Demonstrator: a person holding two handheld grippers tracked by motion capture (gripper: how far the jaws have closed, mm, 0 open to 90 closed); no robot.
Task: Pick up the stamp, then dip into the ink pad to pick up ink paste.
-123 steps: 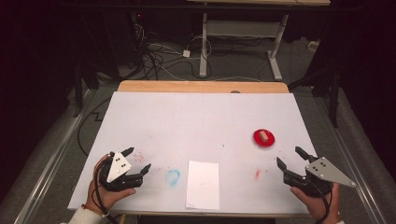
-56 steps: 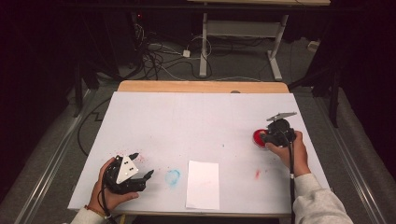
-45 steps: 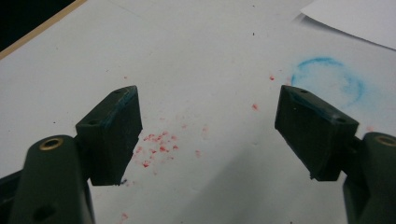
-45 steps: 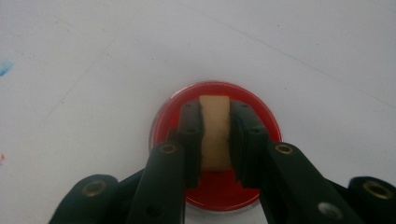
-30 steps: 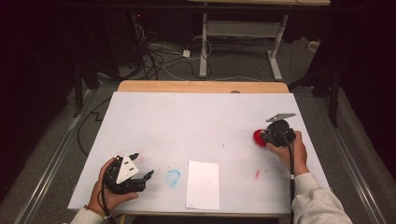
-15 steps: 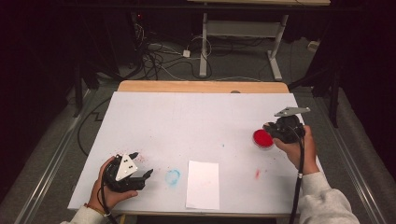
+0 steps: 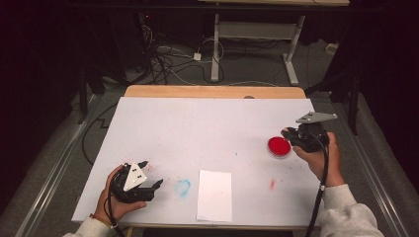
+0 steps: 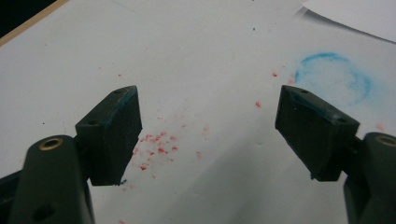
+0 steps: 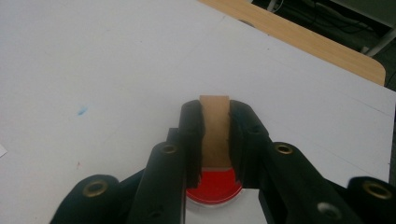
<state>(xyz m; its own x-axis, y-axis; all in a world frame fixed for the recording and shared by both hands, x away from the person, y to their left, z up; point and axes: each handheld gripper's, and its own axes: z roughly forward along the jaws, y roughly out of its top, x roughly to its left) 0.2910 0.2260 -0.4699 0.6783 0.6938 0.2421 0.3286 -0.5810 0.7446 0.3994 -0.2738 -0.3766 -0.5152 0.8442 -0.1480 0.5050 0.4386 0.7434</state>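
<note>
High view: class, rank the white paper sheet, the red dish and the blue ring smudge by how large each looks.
1. White paper sheet, clearly largest.
2. Red dish.
3. Blue ring smudge. It looks only slightly smaller than the dish and lies nearer the camera, so this last ranking is unsure.

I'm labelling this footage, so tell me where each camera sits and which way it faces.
High view: above the person's edge, looking forward and down on the white table; both forearms and hands show.
Left gripper view: rides the left gripper, looking past open jaws at red specks and a blue chalky ring.
Right gripper view: rides the right gripper, clamping a brown flat block above a round red dish.
Shared: dish and ring in the high view.
</note>
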